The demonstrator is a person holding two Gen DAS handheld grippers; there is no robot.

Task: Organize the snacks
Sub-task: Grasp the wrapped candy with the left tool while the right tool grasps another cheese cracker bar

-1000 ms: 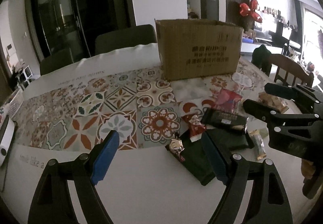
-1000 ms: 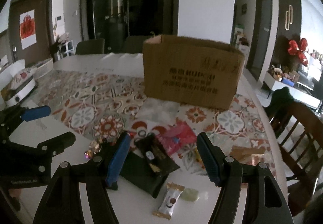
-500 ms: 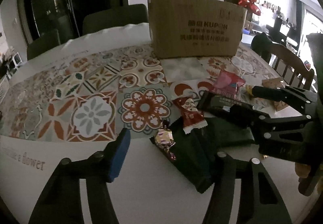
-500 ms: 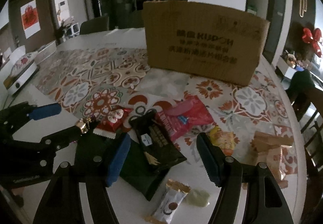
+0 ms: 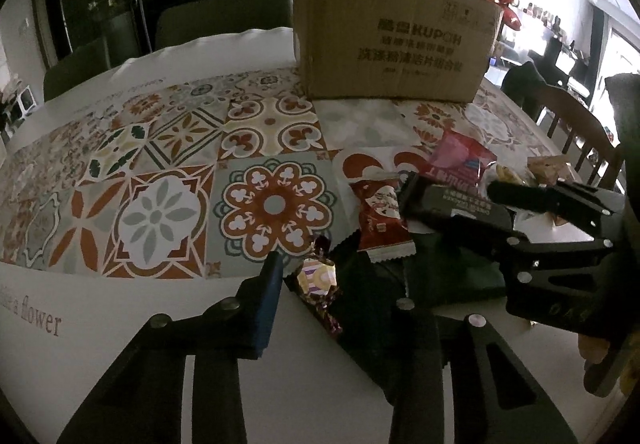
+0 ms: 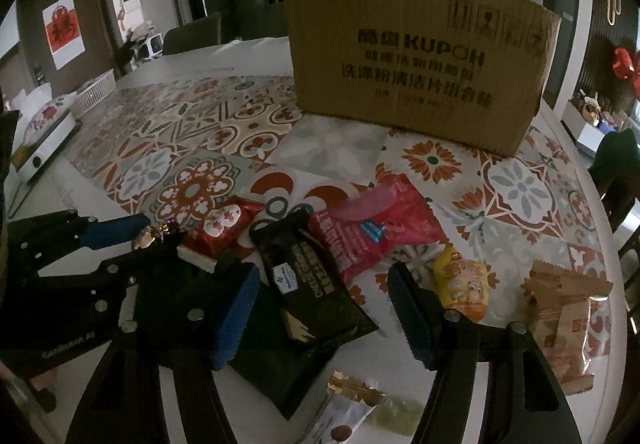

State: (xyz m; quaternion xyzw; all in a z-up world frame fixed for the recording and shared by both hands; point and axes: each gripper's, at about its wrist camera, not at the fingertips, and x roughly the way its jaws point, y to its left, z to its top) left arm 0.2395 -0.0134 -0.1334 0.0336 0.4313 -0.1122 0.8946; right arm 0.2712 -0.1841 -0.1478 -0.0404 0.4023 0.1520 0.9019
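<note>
The room is dim, so the dark green packet (image 6: 276,360) under the pile near the table's front edge shows almost no print, and in the left wrist view it merges with the left gripper's (image 5: 332,284) right finger, whose pad cannot be made out. Whether any pad already presses on a wrapper cannot be told.

The left gripper points steeply down at the foil-wrapped candy (image 5: 318,278), which lies between its narrowing, closing jaws at the edge of the patterned tablecloth (image 5: 168,172).

The right gripper (image 6: 320,308), tilted down likewise, is closing around the black snack bar (image 6: 308,284) lying on the green packet; its pads stand beside the bar, apparently apart from it.

A red packet (image 6: 224,224), pink packet (image 6: 376,228), yellow snack (image 6: 462,282) and tan biscuit pack (image 6: 568,308) lie towards the right edge, the last cut off by a finger. The cardboard box (image 6: 416,72) stands behind, towards the far edge.
</note>
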